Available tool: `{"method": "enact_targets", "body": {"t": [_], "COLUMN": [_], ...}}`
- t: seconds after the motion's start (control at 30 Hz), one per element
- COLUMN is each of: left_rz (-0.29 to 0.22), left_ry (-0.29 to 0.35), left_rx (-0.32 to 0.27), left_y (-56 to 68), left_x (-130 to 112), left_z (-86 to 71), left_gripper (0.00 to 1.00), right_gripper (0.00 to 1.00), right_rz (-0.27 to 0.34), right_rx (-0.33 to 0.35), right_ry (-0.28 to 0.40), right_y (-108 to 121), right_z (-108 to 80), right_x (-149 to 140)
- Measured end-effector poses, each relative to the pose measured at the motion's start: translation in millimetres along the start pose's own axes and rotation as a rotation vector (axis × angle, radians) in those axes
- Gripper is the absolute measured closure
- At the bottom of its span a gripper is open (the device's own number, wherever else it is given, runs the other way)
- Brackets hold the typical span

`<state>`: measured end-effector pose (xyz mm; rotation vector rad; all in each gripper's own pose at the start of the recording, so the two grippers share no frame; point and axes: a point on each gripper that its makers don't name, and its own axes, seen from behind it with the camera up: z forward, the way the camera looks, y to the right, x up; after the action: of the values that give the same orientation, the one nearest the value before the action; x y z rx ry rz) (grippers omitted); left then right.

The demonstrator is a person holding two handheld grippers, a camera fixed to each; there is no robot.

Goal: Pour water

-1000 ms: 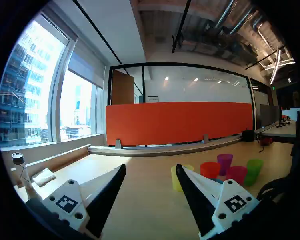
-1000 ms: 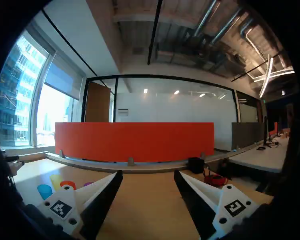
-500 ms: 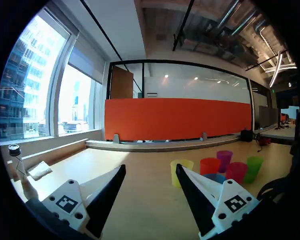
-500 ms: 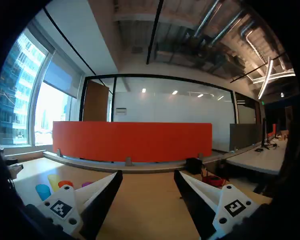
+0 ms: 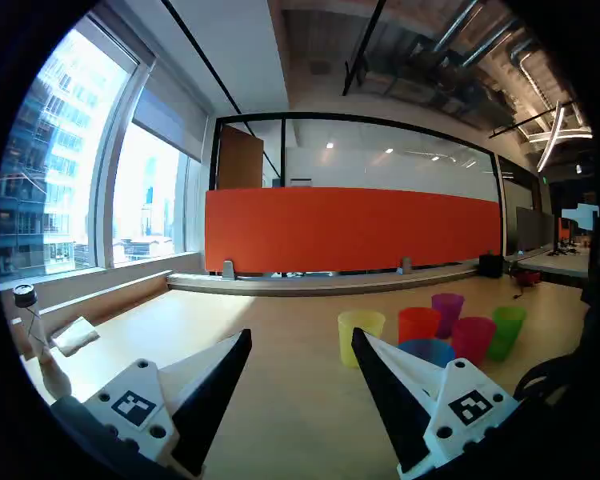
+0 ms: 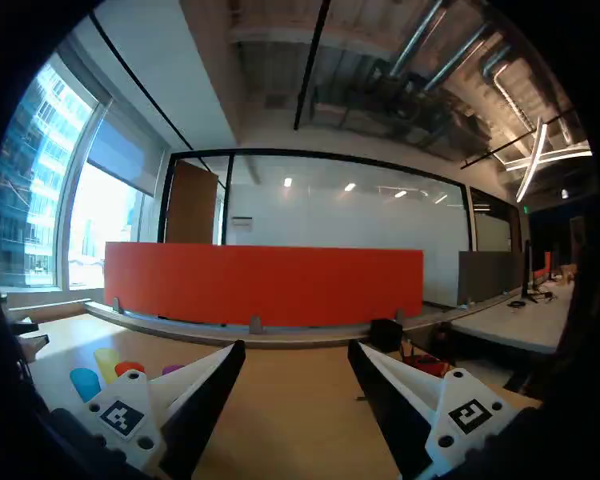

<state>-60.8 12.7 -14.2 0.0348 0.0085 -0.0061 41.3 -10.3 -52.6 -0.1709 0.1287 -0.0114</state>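
Note:
In the left gripper view, several plastic cups stand together on the wooden table: a yellow cup [image 5: 358, 337], an orange cup [image 5: 419, 323], a purple cup [image 5: 448, 310], a pink cup [image 5: 473, 339], a green cup [image 5: 507, 330] and a blue cup [image 5: 428, 351] partly behind my finger. A clear bottle with a dark cap [image 5: 34, 336] stands at the far left. My left gripper [image 5: 300, 388] is open, short of the cups. In the right gripper view my right gripper [image 6: 296, 396] is open over bare table, with the blue cup [image 6: 85, 382], yellow cup [image 6: 107, 362] and orange cup [image 6: 129, 368] low at left.
An orange partition [image 5: 348, 230] runs along the table's far edge. A folded white cloth [image 5: 74, 336] lies beside the bottle by the window ledge. A black box [image 6: 386, 334] and red cable [image 6: 422, 360] sit at the far end in the right gripper view.
The left gripper's view has risen a little, so the cups show more fully, the blue one now plain. The right gripper has barely shifted. Both stay open.

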Motion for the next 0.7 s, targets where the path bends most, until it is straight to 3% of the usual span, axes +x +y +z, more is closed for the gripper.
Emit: {"method": "enact_targets", "body": {"t": [0.7], "left_rz": [0.002], "left_ry": [-0.001], "left_rx": [-0.005], "left_y": [1.2], "left_x": [-1.4], "left_z": [1.5], "left_gripper": [0.07], "right_gripper": [0.01], "right_rz": [-0.005], "right_rx": [0.012], "right_ry": [0.002], "right_y": [2.3], "right_z": [-2.4], "right_x": [-3.6]}}
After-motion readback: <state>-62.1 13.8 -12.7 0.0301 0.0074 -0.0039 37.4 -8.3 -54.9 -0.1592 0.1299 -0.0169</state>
